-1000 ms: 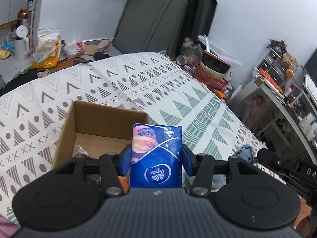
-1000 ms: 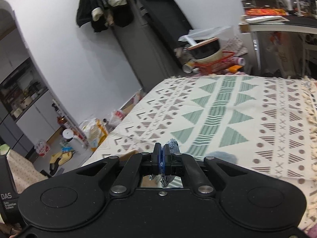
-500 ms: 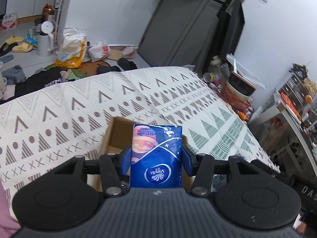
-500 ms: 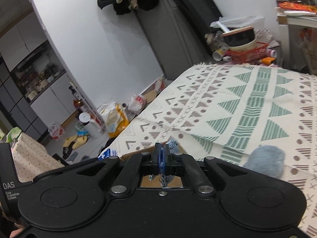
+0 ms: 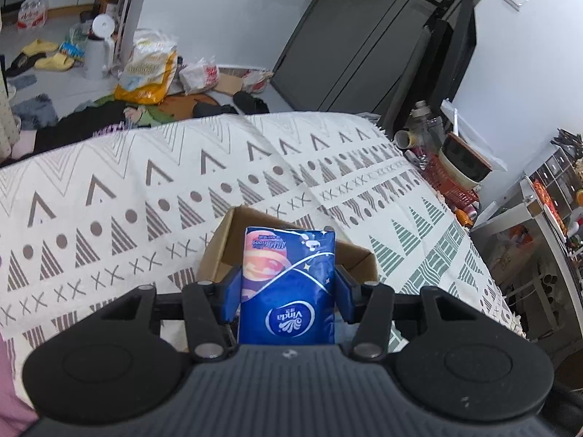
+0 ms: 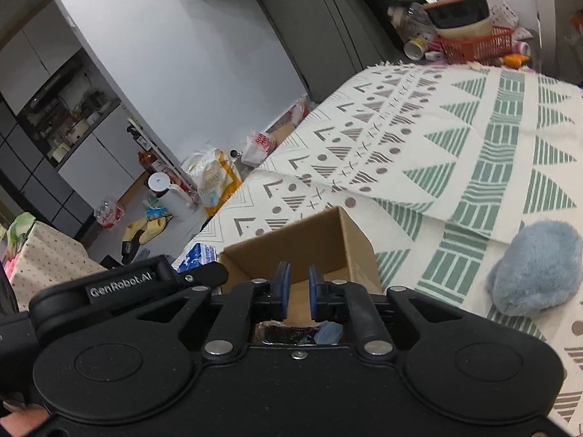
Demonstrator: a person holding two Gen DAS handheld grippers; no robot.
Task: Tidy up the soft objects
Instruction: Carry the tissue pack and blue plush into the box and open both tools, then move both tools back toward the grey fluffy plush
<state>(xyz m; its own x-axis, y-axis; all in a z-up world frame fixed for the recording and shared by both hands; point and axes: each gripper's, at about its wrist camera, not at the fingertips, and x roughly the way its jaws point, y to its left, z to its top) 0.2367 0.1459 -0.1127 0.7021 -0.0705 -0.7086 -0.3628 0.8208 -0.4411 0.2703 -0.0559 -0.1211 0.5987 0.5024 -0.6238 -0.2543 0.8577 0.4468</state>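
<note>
My left gripper (image 5: 288, 284) is shut on a blue Vinda tissue pack (image 5: 288, 287) and holds it above the near side of an open cardboard box (image 5: 222, 240) on the patterned bedspread. In the right wrist view my right gripper (image 6: 298, 293) is slightly open and empty over the same box (image 6: 328, 233). A dark crinkly packet (image 6: 288, 333) and a pale blue item (image 6: 329, 331) lie in the box below its fingers. A fluffy blue soft object (image 6: 535, 266) lies on the bedspread to the right of the box. The left gripper's body (image 6: 138, 280) shows at the box's left.
The patterned bedspread (image 5: 145, 189) covers the bed. Bags, slippers and a white jug (image 5: 96, 54) lie on the floor beyond the bed's far edge. An orange basket with a bowl (image 6: 470, 40) stands by the far corner. A dark wardrobe (image 5: 364, 36) is behind.
My right gripper has opened and let go of the small crinkly item, which now lies in the box. Both grippers have moved over the box; the left still holds the tissue pack.
</note>
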